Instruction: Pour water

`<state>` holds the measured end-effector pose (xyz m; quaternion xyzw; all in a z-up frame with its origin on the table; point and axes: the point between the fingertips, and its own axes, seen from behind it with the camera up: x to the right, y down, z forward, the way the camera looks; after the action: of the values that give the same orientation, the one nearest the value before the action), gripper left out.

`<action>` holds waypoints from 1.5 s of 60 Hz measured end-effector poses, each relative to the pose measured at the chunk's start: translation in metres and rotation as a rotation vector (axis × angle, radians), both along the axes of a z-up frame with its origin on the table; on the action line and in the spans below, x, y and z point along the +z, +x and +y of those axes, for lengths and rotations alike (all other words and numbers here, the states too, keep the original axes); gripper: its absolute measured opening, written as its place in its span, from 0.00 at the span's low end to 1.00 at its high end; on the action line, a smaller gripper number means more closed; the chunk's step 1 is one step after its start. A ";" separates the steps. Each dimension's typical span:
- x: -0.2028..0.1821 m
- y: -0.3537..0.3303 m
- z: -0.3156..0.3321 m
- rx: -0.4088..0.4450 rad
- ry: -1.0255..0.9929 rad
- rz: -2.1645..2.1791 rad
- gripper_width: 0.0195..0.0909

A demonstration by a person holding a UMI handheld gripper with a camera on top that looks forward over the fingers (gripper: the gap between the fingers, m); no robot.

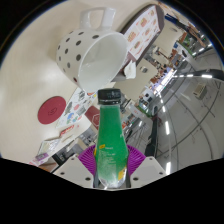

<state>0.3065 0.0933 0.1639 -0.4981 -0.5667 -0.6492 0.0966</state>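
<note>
A green plastic bottle (111,140) with a dark cap stands up between my fingers, and both purple pads (90,158) press against its sides. My gripper (111,165) is shut on it, and the whole view is tilted. Just beyond the bottle's cap lies the open mouth of a white cup with black dots (92,52), seen tipped, its rim close to the cap. I cannot see any water in the cup or leaving the bottle.
A pale table (30,85) carries a round red coaster (48,110) and some printed cards (75,105) left of the bottle. A metal rack or chair frame (175,110) stands to the right. A cluttered room lies beyond.
</note>
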 end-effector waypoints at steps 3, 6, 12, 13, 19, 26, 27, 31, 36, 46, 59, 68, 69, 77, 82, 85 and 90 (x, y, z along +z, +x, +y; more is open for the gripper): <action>-0.002 -0.001 0.000 0.001 -0.005 0.004 0.23; -0.003 -0.001 0.000 0.000 -0.009 0.020 0.23; -0.001 -0.004 0.005 -0.010 0.064 0.210 0.23; -0.002 -0.004 0.005 -0.016 0.093 0.265 0.23; 0.001 -0.012 0.007 -0.076 0.282 0.745 0.24; -0.001 -0.007 0.006 -0.149 0.505 1.186 0.24; -0.006 -0.004 0.007 -0.152 0.526 1.234 0.24; -0.020 0.004 0.007 -0.173 0.585 1.428 0.24; -0.039 0.006 0.006 -0.225 0.675 1.669 0.24; -0.079 0.008 0.002 -0.266 0.695 1.983 0.24; -0.093 0.008 0.004 -0.216 0.692 2.131 0.24; -0.091 0.005 0.003 -0.197 0.686 2.124 0.28; -0.091 0.005 0.003 -0.198 0.685 2.126 0.30; -0.093 0.001 -0.001 -0.239 0.614 2.132 0.47; -0.104 -0.001 -0.015 -0.370 0.551 2.146 0.77; -0.099 -0.002 -0.026 -0.408 0.539 2.153 0.93; -0.085 0.004 -0.046 -0.452 0.561 2.104 0.91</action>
<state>0.3103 0.0472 0.0790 -0.8527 0.0682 -0.0109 0.5178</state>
